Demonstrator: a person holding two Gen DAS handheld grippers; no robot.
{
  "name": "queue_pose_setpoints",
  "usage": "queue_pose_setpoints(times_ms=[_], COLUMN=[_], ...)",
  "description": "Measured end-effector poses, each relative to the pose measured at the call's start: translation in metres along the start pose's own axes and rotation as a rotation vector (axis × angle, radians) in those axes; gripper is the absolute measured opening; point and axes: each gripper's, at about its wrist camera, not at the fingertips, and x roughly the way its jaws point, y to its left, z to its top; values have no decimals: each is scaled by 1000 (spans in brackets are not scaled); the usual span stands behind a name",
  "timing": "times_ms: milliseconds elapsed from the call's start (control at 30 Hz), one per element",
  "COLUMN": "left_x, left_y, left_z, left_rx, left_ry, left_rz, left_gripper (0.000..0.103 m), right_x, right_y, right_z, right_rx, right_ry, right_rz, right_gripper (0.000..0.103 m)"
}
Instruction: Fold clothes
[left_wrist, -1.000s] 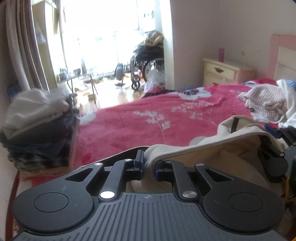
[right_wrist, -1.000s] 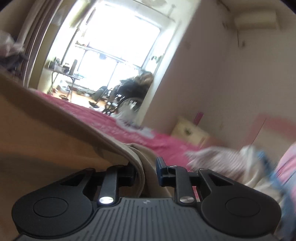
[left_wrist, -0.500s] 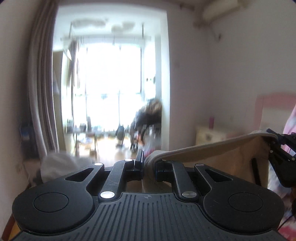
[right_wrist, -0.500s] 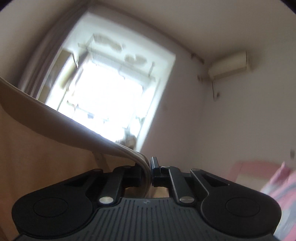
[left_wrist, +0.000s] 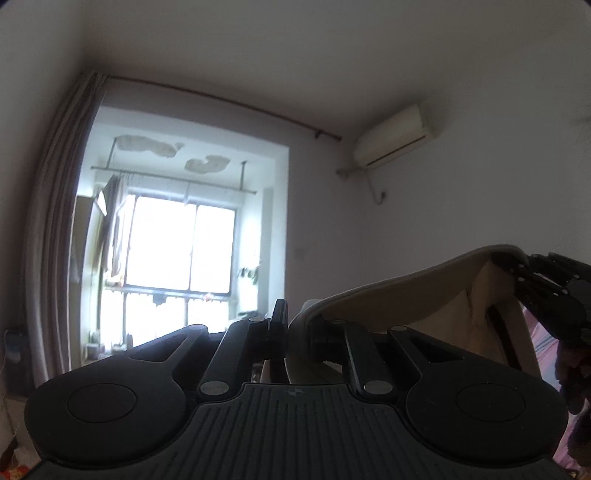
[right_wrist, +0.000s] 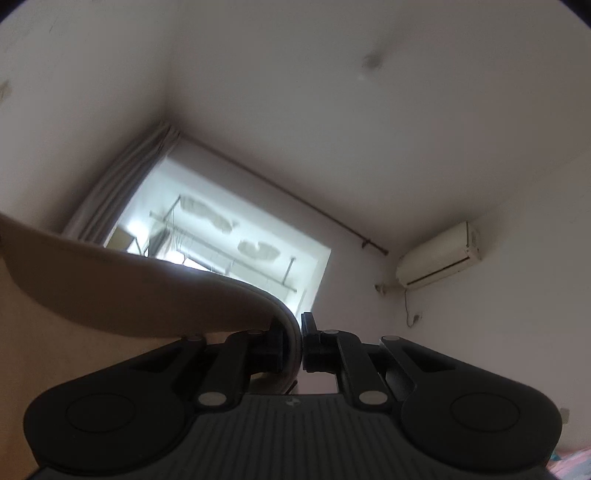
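A beige garment is stretched in the air between both grippers. My left gripper is shut on one end of its top edge, and the cloth runs rightward to the right gripper seen at the far right of the left wrist view. In the right wrist view my right gripper is shut on the other end of the beige garment, whose edge sweeps off to the left. Both cameras tilt up toward the ceiling, so the bed and the hanging part of the garment are hidden.
A bright window with a grey curtain fills the far wall. An air conditioner hangs high on the right wall. A pink patch of bedding shows at the lower right corner.
Both grippers have risen and tilted upward with the garment held; the bed, clothes pile and nightstand dropped out of view, leaving window, walls and ceiling.
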Motion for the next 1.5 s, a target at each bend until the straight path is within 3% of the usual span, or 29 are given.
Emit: queue_pose_setpoints(times_ms=[133, 267, 467, 667, 867, 1000, 1167, 1267, 1300, 1333, 1367, 1400, 1433, 1500], left_x=[5, 22, 100, 205, 319, 372, 418, 433, 430, 428, 425, 422, 419, 414], left_y=[1, 5, 23, 45, 101, 136, 165, 183, 186, 190, 193, 196, 200, 207], left_z=[0, -27, -104, -197, -280, -340, -433, -496, -494, -491, -488, -485, -483, -477], left_rx=[-30, -54, -125, -191, -226, -230, -176, -219, -242, -265, -287, -310, -332, -378], left_ry=[11, 67, 298, 525, 673, 782, 914, 1120, 1119, 1119, 1118, 1117, 1116, 1114], left_rz=[-54, -76, -47, -10, 98, 195, 312, 312, 308, 303, 298, 294, 289, 279], left_gripper=[10, 10, 10, 10, 10, 10, 10, 17, 27, 32, 44, 51, 53, 54], right_x=[-5, -3, 45, 137, 255, 325, 334, 319, 306, 293, 285, 277, 270, 282], right_y=[-11, -13, 10, 44, 100, 150, 235, 277, 285, 294, 306, 306, 305, 291], right_z=[9, -3, -59, -156, -281, -373, -496, -568, -590, -612, -628, -623, -615, -603], right_rx=[-36, -59, -119, -168, -169, -141, -104, -75, -62, -49, -45, -64, -86, -100], right_ry=[-26, -13, 155, 381, 602, 733, 902, 1040, 1100, 1161, 1198, 1186, 1166, 1188], right_rz=[-21, -36, 32, 143, 278, 356, 429, 472, 495, 519, 541, 538, 532, 563], right_gripper=[9, 9, 9, 9, 9, 9, 9, 9, 13, 24, 27, 31, 43, 48])
